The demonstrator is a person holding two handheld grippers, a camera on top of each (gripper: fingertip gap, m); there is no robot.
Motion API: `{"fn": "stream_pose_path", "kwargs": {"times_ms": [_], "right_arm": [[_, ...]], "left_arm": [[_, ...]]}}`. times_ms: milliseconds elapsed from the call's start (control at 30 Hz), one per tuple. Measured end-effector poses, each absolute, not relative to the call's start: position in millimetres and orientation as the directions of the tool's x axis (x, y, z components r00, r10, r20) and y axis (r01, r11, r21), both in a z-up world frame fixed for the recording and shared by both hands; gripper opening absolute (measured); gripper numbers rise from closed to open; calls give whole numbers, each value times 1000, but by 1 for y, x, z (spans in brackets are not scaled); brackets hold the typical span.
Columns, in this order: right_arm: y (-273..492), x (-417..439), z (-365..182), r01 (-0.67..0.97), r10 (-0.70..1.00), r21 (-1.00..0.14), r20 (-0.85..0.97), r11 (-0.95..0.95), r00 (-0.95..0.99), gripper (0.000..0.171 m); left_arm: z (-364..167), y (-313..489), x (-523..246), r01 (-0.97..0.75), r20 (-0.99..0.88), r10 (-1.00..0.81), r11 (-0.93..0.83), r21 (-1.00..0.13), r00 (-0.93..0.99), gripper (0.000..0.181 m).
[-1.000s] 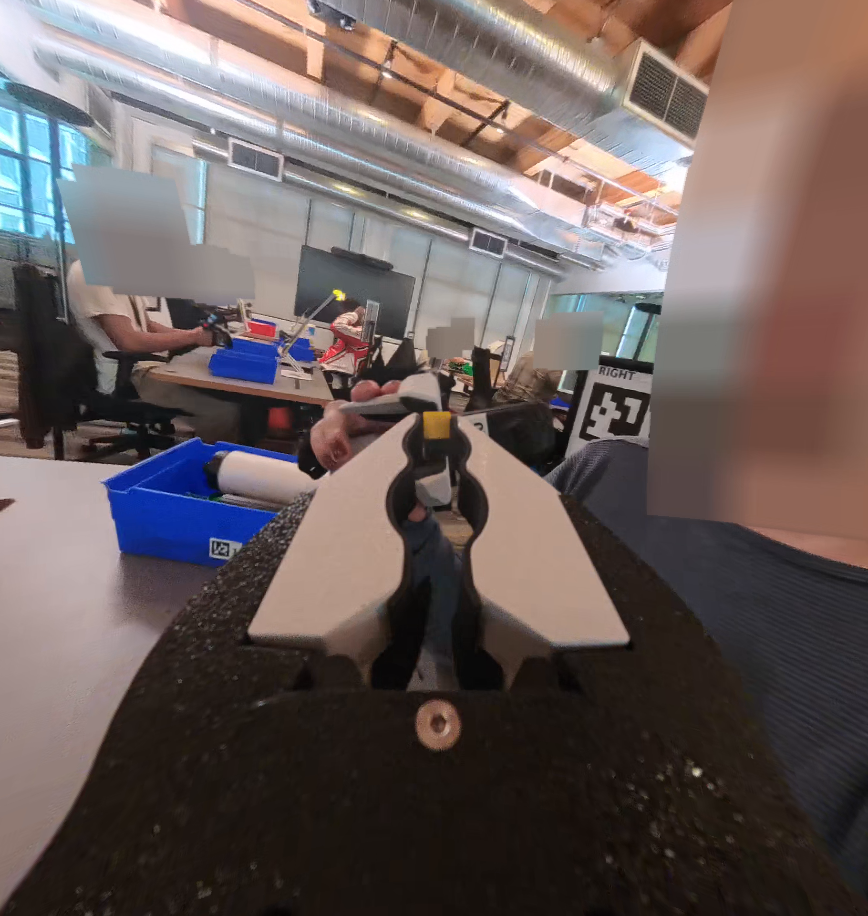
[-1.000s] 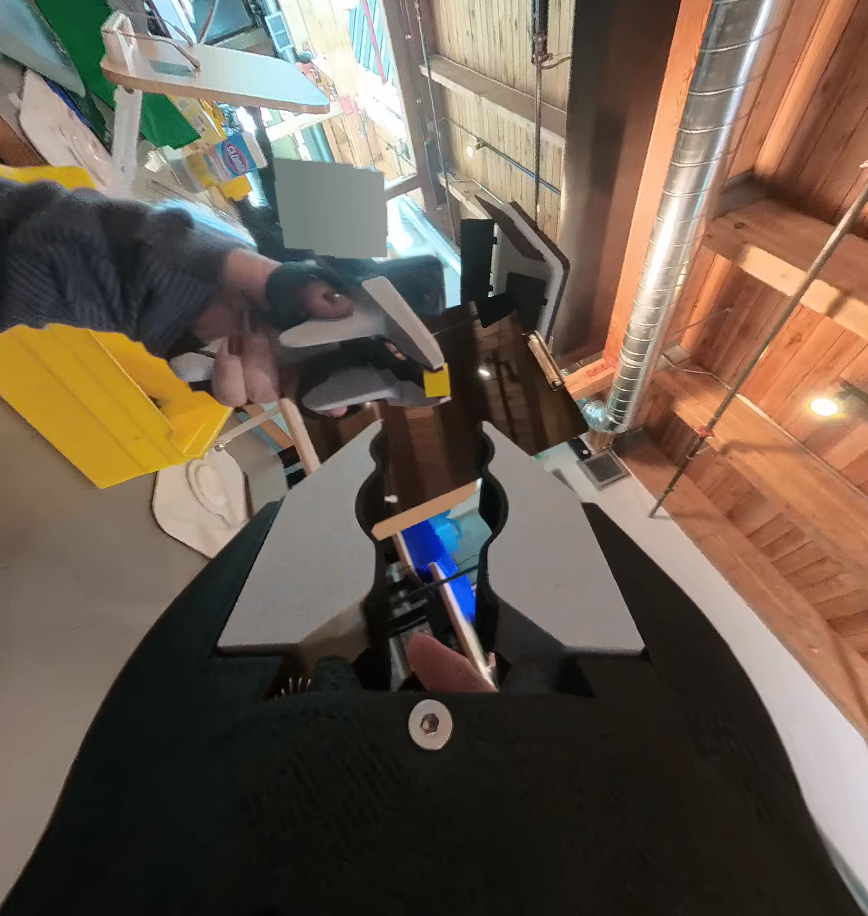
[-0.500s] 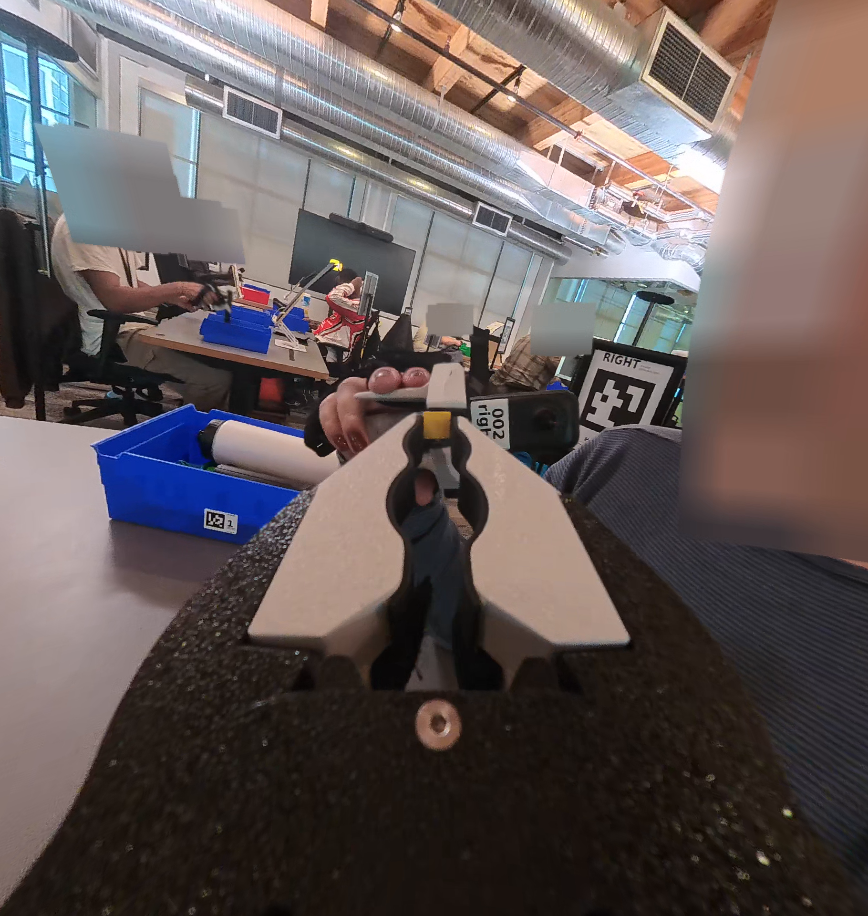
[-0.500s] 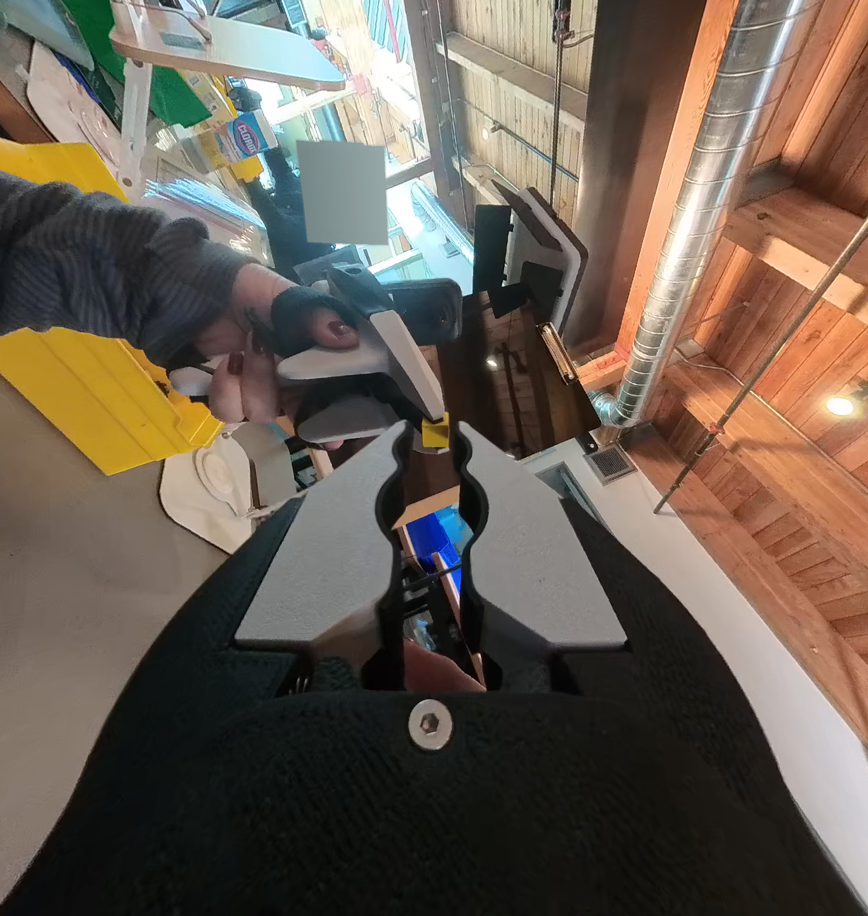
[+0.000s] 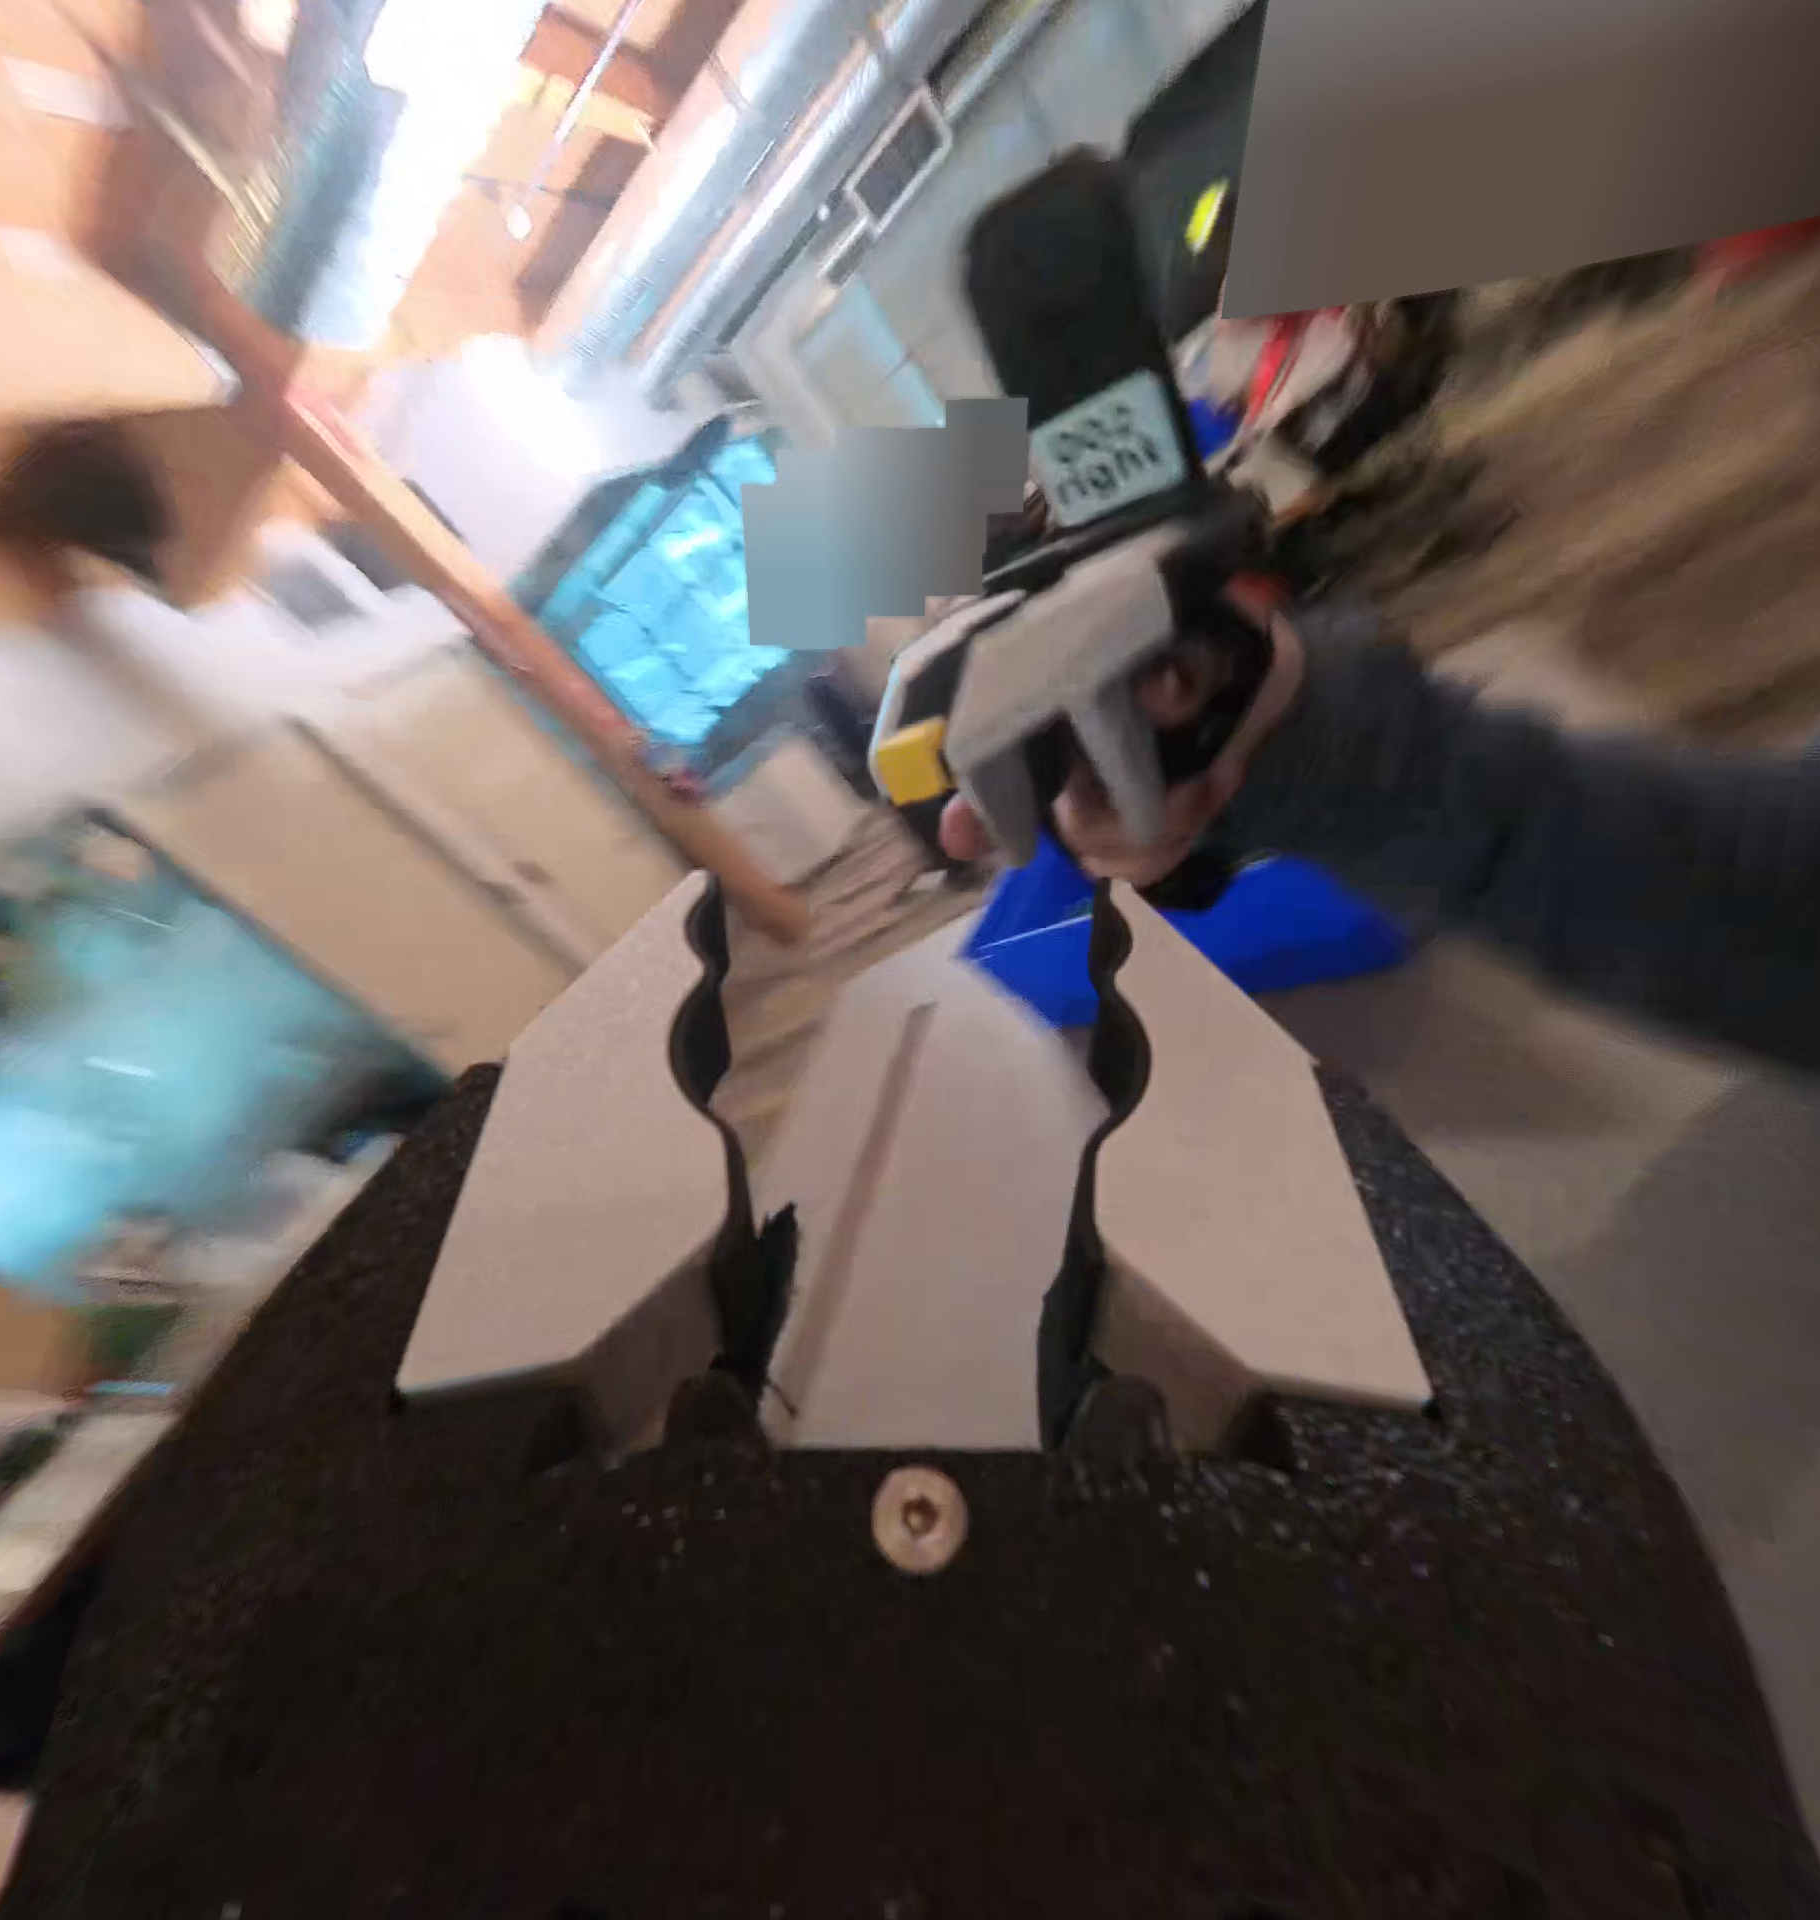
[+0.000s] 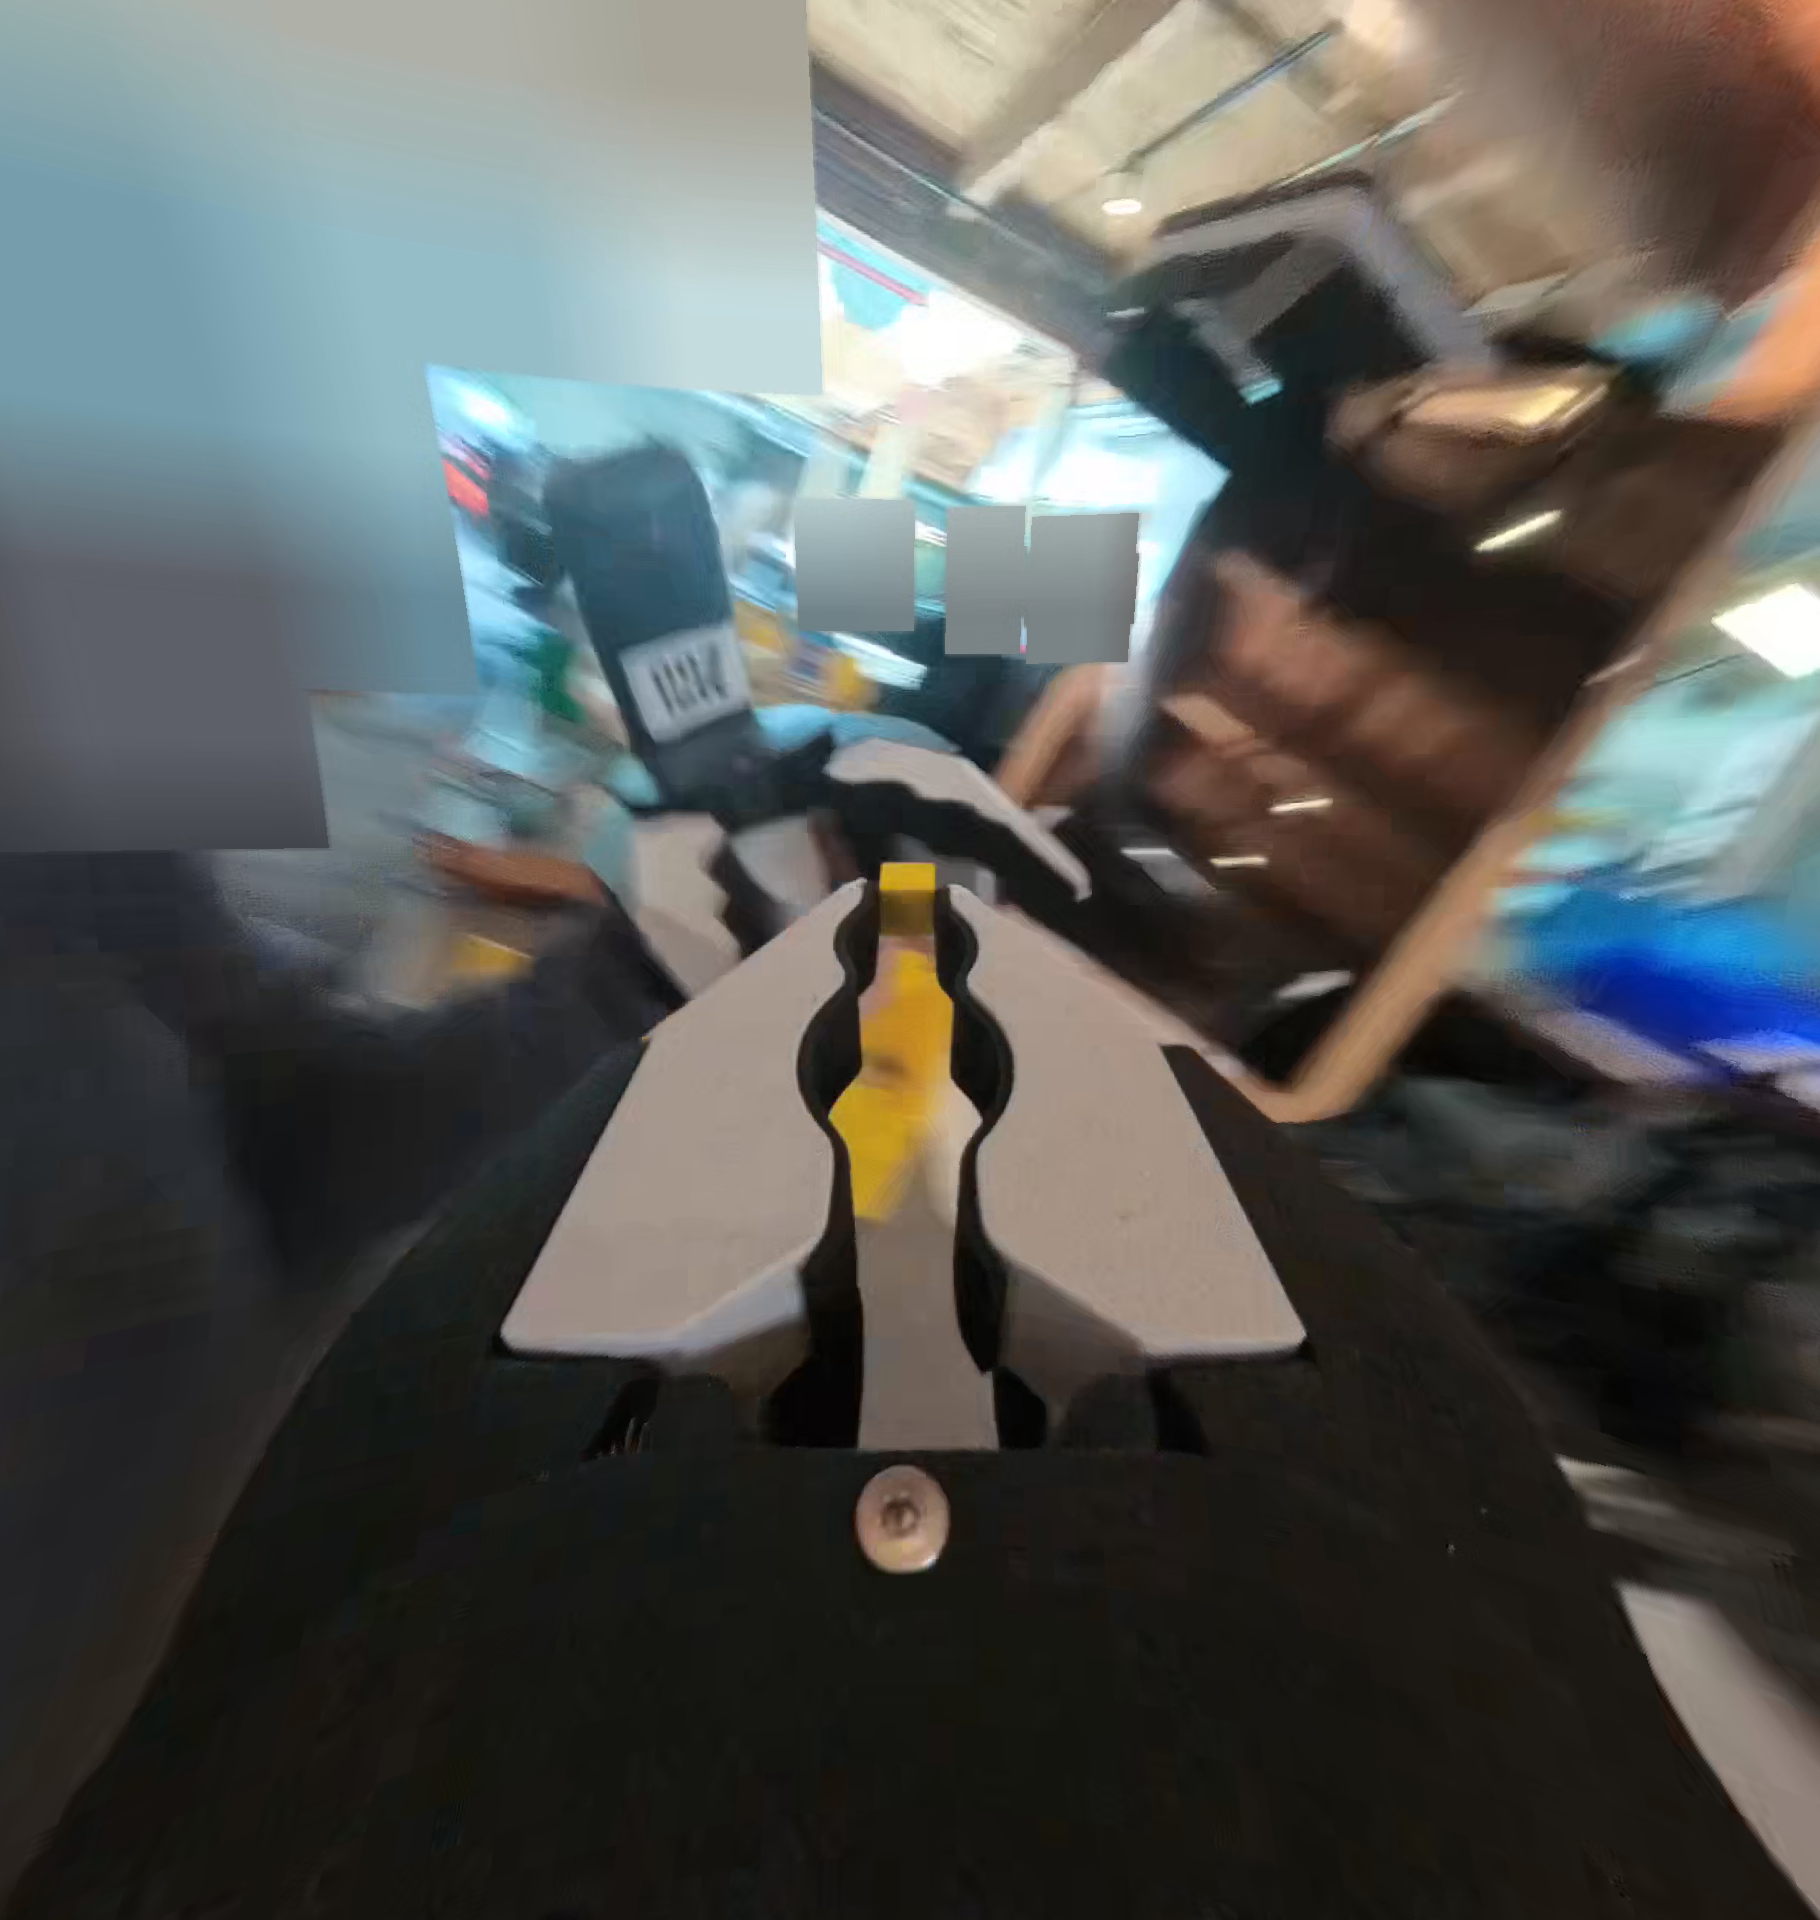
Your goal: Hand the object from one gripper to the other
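Note:
A small yellow block point(image 6: 906, 902) sits clamped between the tips of my right gripper point(image 6: 906, 891), which is shut on it. In the left wrist view the right gripper point(image 5: 921, 743) is up and to the right, held by a hand, with the yellow block point(image 5: 911, 764) at its tip. My left gripper point(image 5: 904, 891) is open and empty, its jaws wide apart, a little below and apart from the block. In the right wrist view the left gripper's grey fingers point(image 6: 973, 805) stand spread just beyond the block.
Both views are motion-blurred. A blue bin point(image 5: 1249, 940) stands on the grey table point(image 5: 1664, 1195) behind the right gripper. A dark sleeve point(image 5: 1612, 883) reaches in from the right. A wooden-framed dark structure point(image 6: 1405, 727) fills the right wrist view's right side.
The yellow block has passed from my left gripper to my right one. The right gripper closed on it, the left opened and drew back. Both cameras have swung sharply.

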State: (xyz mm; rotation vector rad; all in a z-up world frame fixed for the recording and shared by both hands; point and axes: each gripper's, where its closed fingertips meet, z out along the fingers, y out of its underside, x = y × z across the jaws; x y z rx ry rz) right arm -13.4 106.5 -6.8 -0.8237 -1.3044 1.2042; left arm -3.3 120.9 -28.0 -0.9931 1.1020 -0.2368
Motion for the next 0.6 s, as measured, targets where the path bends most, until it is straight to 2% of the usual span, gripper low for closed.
{"fn": "stream_pose_path", "kwargs": {"times_ms": [33,100,167,400,533,600], "right_arm": [[103,-8,-5,-191,962,-978,123,77,-242,8],[106,-2,-7,-157,929,-980,-60,-125,-365,8],[109,0,-14,-109,909,-977,-124,-181,-399,8],[104,2,-32,-6,886,-985,-154,-174,-437,8],[103,1,-35,8,875,-983,-165,-182,-455,8],[103,1,-37,16,871,-983,-170,-183,-461,8]], "left_arm": [[-29,118,1,-379,-749,-482,656,-652,455,62],[-27,109,8,-461,-869,-273,760,-458,413,45],[-24,104,12,-477,-895,-200,788,-389,399,37],[-31,101,16,-498,-922,-175,798,-338,345,17],[-40,108,20,-543,-937,-178,775,-322,301,19],[-40,109,20,-551,-939,-166,773,-314,301,12]]}}
